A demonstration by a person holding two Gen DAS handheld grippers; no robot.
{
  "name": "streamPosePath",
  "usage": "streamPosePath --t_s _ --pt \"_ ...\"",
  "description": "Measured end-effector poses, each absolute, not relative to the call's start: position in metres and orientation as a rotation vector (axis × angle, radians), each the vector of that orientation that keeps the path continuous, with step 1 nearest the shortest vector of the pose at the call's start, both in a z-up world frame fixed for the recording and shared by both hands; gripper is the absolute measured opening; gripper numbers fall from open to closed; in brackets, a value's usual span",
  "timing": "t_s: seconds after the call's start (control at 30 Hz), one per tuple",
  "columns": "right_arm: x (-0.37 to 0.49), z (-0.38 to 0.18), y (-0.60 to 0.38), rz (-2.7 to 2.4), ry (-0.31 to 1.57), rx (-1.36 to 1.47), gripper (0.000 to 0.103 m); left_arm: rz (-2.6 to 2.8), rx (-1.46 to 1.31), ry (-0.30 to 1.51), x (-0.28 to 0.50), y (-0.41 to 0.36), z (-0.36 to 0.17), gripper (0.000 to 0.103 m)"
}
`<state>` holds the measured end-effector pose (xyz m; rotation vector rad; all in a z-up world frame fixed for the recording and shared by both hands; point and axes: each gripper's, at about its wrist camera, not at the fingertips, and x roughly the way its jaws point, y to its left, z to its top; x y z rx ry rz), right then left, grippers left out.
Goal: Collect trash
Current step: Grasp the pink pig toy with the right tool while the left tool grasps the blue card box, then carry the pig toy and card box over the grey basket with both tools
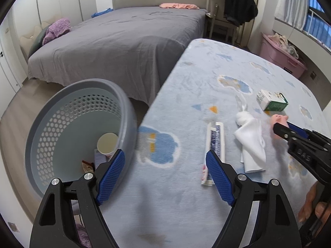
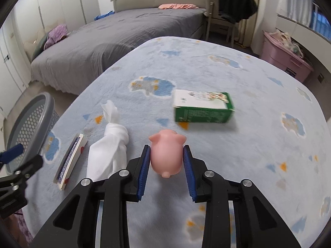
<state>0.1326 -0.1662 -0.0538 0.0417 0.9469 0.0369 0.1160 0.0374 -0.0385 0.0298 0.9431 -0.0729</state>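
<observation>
Right gripper (image 1: 278, 128) arm, side view: raised letters, looks like "DAS".
Green carton (image 2: 203, 107) ahead: print blurred, unreadable.
Flat packet (image 1: 215, 142) by left fingers: unreadable.

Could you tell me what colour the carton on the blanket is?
Green and white carton, clearest in the right wrist view.

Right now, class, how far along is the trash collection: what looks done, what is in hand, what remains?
Done: a white paper cup and some wrappers lie in the grey perforated plastic basket. In hand: the right gripper is shut on a pink rubber pig toy; the left gripper is open and empty. Left on the blue blanket: a knotted white tissue, a flat white-and-blue packet, a green-and-white carton.
</observation>
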Motion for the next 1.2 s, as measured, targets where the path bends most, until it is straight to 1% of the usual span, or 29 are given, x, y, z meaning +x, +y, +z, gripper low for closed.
streamPosePath --t_s 0.17,0.43,0.5,0.53,0.57,0.6,0.63,0.7,0.77,0.83,1.0,1.2 --pt "0.102 -0.05 -0.187 0.003 0.943 0.105 0.031 -0.111 0.037 0.953 0.12 0.023 -0.043 0.079" --pt "0.068 -0.049 -0.193 -0.011 0.94 0.124 0.031 -0.149 0.056 0.978 0.133 -0.002 -0.059 0.079" --pt "0.065 -0.05 -0.195 -0.011 0.941 0.134 0.031 -0.154 0.064 0.99 0.135 -0.007 -0.064 0.077" --pt "0.063 -0.05 -0.196 -0.01 0.942 0.141 0.031 -0.159 0.066 0.995 0.136 -0.009 -0.066 0.074" --pt "0.062 -0.051 -0.196 -0.009 0.943 0.148 0.031 -0.167 0.069 1.004 0.136 -0.012 -0.068 0.067" --pt "0.061 -0.051 -0.197 -0.007 0.944 0.152 0.031 -0.174 0.07 1.011 0.137 -0.013 -0.07 0.063" --pt "0.06 -0.052 -0.196 -0.006 0.944 0.154 0.031 -0.181 0.069 1.023 0.138 -0.015 -0.072 0.057" --pt "0.059 -0.052 -0.196 -0.004 0.944 0.159 0.031 -0.178 0.081 1.015 0.136 -0.016 -0.073 0.052" --pt "0.059 -0.052 -0.195 -0.002 0.945 0.162 0.031 -0.189 0.086 1.01 0.134 -0.017 -0.073 0.034" --pt "0.058 -0.052 -0.194 -0.001 0.946 0.16 0.031 -0.203 0.083 1.007 0.132 -0.017 -0.071 0.019" --pt "0.055 -0.049 -0.189 0.001 0.945 0.158 0.031 -0.209 0.094 0.993 0.123 -0.015 -0.066 0.017" --pt "0.048 -0.038 -0.176 0.016 0.931 0.148 0.031 -0.195 0.058 0.947 0.106 0.008 -0.04 0.017"
